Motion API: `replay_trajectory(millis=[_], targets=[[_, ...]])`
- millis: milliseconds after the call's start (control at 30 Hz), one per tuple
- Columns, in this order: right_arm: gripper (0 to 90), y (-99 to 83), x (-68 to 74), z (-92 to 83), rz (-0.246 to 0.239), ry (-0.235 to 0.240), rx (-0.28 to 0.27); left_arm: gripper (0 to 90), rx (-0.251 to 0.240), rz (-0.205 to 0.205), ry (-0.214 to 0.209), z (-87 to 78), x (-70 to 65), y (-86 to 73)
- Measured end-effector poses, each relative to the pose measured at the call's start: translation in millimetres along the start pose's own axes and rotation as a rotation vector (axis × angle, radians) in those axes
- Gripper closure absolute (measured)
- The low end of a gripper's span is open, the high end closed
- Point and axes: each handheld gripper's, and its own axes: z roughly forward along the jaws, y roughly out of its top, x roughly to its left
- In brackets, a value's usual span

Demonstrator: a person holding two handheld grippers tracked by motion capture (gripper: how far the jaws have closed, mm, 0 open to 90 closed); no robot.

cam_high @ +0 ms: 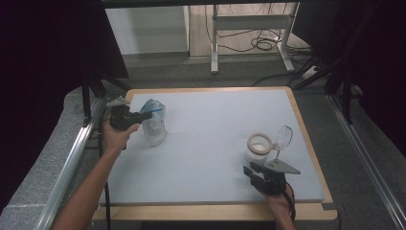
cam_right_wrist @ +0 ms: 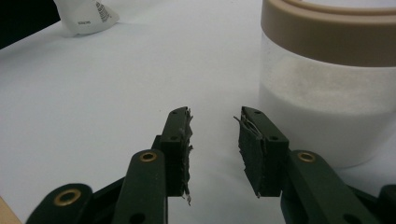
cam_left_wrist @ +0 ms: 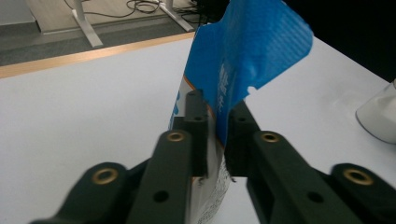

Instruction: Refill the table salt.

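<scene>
A white pouch with a blue top [cam_high: 154, 125] stands upright at the table's left. My left gripper [cam_high: 146, 115] reaches its top from the left. In the left gripper view the blue top edge [cam_left_wrist: 243, 51] runs between the jaws of that gripper [cam_left_wrist: 217, 116], which stand slightly apart and do not pinch it. A jar with a tan rim and white powder inside [cam_high: 258, 148] stands at the front right, its clear lid [cam_high: 284, 137] swung open to the right. My right gripper [cam_high: 249, 168] sits just in front of it, open and empty [cam_right_wrist: 214, 135]; the jar [cam_right_wrist: 327, 88] is right of the jaws.
The white mat lies on a wooden board [cam_high: 210, 211] whose front edge is close to both hands. A metal rail [cam_high: 72, 158] runs along the left side. A desk frame [cam_high: 215, 43] and cables [cam_high: 263, 44] stand on the floor beyond.
</scene>
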Motion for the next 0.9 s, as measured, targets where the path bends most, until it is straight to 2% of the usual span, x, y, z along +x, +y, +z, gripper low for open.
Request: replay_trajectory(millis=[133, 533, 633, 900], targets=[[62.8, 0.0, -0.2, -0.6, -0.003, 0.0, 0.001, 70.0, -0.016, -0.017, -0.008, 3.8, 0.7, 0.3], [62.7, 0.3, -1.7, -2.2, -0.004, -0.003, -0.005, 47.5, -0.012, -0.013, -0.021, 5.7, 1.1, -1.1], [62.7, 0.5, -2.0, -2.9, -0.003, -0.004, -0.007, 45.0, -0.019, -0.008, -0.026, 3.1, -0.2, -3.1], [62.4, 1.1, -1.9, -3.1, -0.004, -0.005, -0.011, 41.5, 0.002, 0.003, -0.03, 3.3, -4.1, -9.5]])
